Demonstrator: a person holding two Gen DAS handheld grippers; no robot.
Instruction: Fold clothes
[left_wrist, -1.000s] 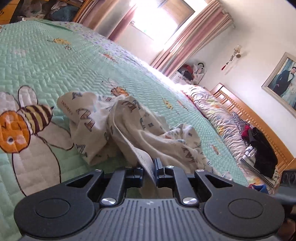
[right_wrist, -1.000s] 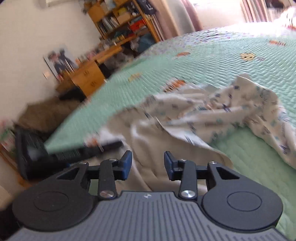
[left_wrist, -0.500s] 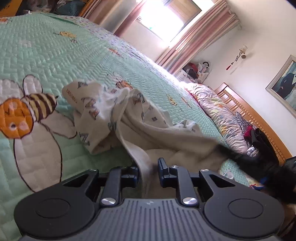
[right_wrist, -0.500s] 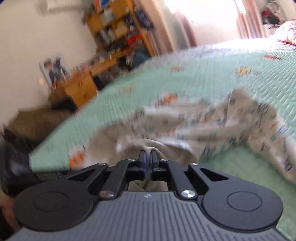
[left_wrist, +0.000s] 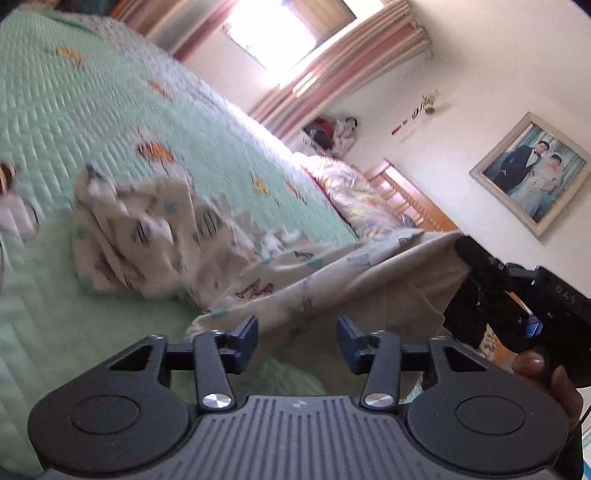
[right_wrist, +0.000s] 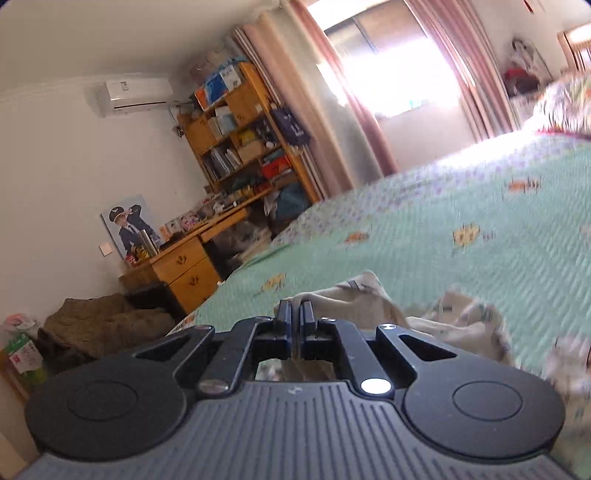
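A cream garment (left_wrist: 155, 236) printed with small blue and brown letters lies crumpled on the green quilted bed (left_wrist: 92, 110). My left gripper (left_wrist: 297, 332) is opening. One edge of the garment hangs slack in the gap between its blue pads (left_wrist: 251, 332), and neither pad presses on it. At the right of the left wrist view, my right gripper (left_wrist: 465, 251) holds a corner of the garment up off the bed. In the right wrist view that gripper (right_wrist: 295, 314) is shut on a fold of the garment (right_wrist: 369, 299), which trails down to the right.
A floral duvet (left_wrist: 351, 188) and a wooden headboard (left_wrist: 413, 199) are at the bed's far end, under a framed photo (left_wrist: 532, 170). A hand (left_wrist: 554, 376) grips the right tool. Beyond the bed's edge are a wooden desk (right_wrist: 184, 266), a bookshelf (right_wrist: 240, 129) and a brown bundle (right_wrist: 99, 317).
My left gripper, shut on the garment before, has opened and let it go. My right gripper closed on the garment's edge and lifted it, pulling the cloth taut towards the right.
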